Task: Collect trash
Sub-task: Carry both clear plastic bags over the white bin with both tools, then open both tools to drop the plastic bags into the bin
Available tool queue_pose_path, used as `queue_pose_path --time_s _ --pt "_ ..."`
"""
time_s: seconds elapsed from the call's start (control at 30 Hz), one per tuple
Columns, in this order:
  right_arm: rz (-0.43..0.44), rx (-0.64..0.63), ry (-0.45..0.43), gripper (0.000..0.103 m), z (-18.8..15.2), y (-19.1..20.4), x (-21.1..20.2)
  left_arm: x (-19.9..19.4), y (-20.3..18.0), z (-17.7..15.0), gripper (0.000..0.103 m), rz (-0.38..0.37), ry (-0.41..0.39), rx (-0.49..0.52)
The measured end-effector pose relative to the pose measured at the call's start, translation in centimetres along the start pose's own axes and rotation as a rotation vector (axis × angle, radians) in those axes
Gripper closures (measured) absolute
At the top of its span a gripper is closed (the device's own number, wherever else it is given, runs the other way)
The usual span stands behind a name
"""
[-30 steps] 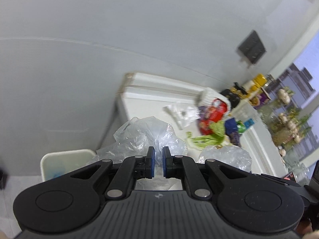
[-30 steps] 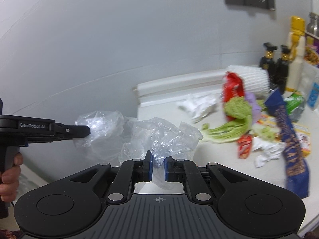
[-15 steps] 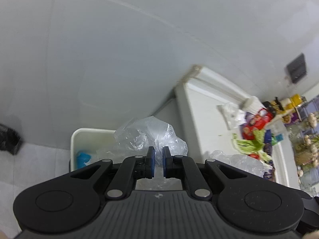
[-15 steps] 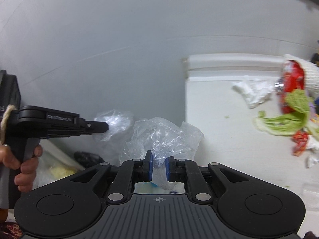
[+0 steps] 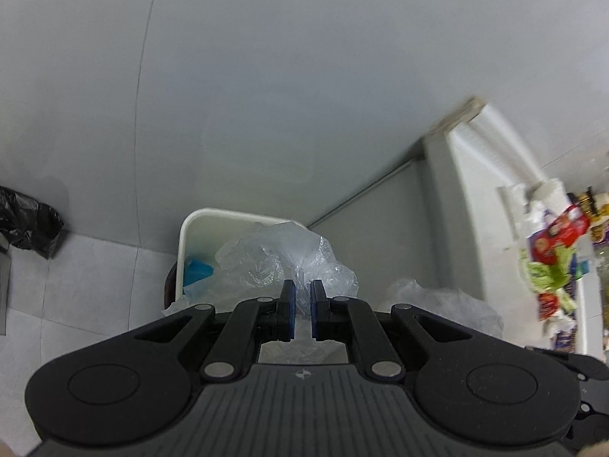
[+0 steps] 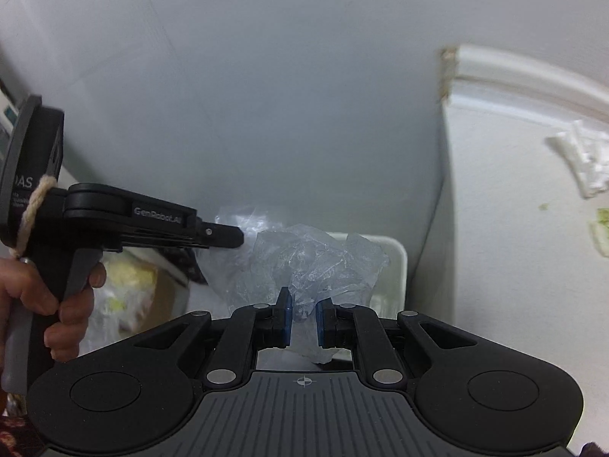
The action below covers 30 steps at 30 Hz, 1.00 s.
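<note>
1. Trash is seen in three places: crumpled clear plastic clamped in both grippers, blue and clear scraps inside a white bin, and a blurred heap of wrappers and green leaves on a white counter, far to the right of the left fingers.
2. The grey wall fills the space beyond both pairs of fingers, and pale floor tiles lie to the left of the left fingers.
3. The white bin is found directly beyond and below the left fingertips; from the right wrist its rim shows just beyond and to the right of the right fingers.
4. A clear plastic bag is pinched between the blue pads of the left gripper, which are drawn nearly together on it, and it billows over the bin.
5. A second clear plastic bag is gripped by the right gripper, whose pads are closed on a fold of it.
6. The left gripper is seen side-on to the left of the right fingers, held by a hand.
7. A black bag lies on the floor far left of the left fingers.
8. A white crumpled tissue lies on the counter, far right of the right fingers.
</note>
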State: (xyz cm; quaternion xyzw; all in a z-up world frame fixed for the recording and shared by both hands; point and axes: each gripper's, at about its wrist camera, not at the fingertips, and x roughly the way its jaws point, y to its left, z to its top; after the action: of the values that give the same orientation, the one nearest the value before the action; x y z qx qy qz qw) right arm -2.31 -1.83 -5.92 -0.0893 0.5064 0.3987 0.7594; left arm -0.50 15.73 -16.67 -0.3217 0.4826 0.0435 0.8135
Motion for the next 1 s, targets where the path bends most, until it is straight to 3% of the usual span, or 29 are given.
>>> queue_pose_path --time_s 0.27,0.53,0.67,0.93,1.0 --pt "-0.05 0.003 0.105 0.092 1.4 -0.9 7.5 6.0 1.7 0.4 0.096 0.056 0.114 0.013" --pt "-0.124 -0.024 0.182 0.091 2.1 -1.1 12.2 10.9 2.4 1.0 0.095 0.123 0.188 0.054" --pt "-0.138 -0.018 0.216 0.086 2.5 -1.8 13.6 11.5 2.6 1.0 0.094 0.134 0.195 0.071" --pt "-0.148 -0.027 0.245 0.086 3.3 -2.4 15.8 12.1 2.5 1.0 0.094 0.136 0.215 0.083" --pt "-0.147 -0.023 0.249 0.086 3.4 -2.5 15.7 12.5 2.6 1.2 0.089 0.143 0.216 0.076"
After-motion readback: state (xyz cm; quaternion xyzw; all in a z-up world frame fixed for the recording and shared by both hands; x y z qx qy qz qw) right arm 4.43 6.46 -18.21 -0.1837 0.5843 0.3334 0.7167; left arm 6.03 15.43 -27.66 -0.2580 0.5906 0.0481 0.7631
